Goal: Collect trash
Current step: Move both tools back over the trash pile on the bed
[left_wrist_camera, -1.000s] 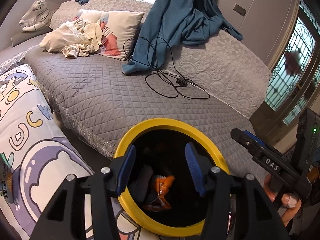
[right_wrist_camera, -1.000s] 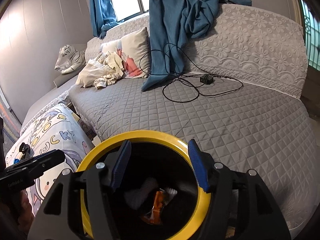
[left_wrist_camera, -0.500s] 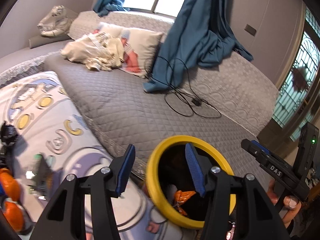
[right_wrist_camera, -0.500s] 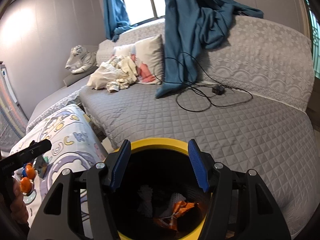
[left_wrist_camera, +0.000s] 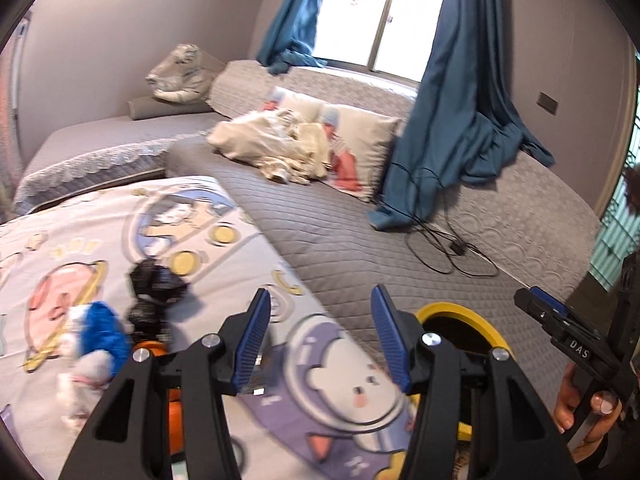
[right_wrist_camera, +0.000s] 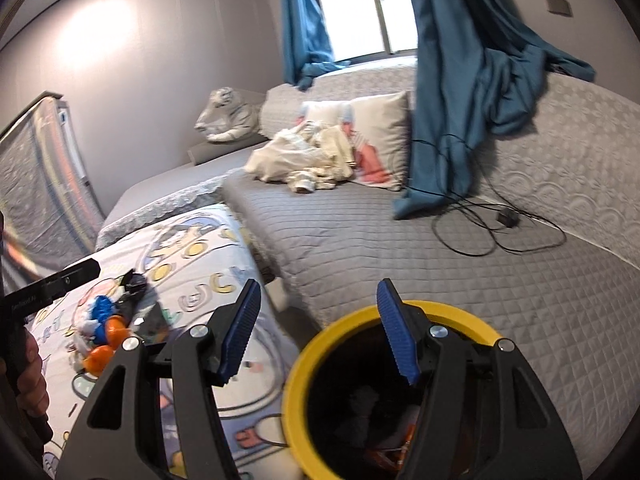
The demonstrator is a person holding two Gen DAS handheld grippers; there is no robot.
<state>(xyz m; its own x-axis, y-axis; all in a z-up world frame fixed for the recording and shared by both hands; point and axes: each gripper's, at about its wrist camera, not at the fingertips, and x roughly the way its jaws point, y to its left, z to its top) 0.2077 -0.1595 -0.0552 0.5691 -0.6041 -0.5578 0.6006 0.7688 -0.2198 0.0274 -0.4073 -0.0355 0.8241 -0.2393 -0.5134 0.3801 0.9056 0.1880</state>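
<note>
Trash (left_wrist_camera: 152,296) lies left of, beyond left gripper (left_wrist_camera: 320,336); jaws apart, empty

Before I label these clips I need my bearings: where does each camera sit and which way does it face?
Left wrist: on the left gripper, angled down at the cartoon-print bedding; jaws open, the other gripper's hand at right.
Right wrist: on the right gripper, over the yellow-rimmed bin; jaws open, a hand at left.
Shared: bin, bedding, grey sofa.
</note>
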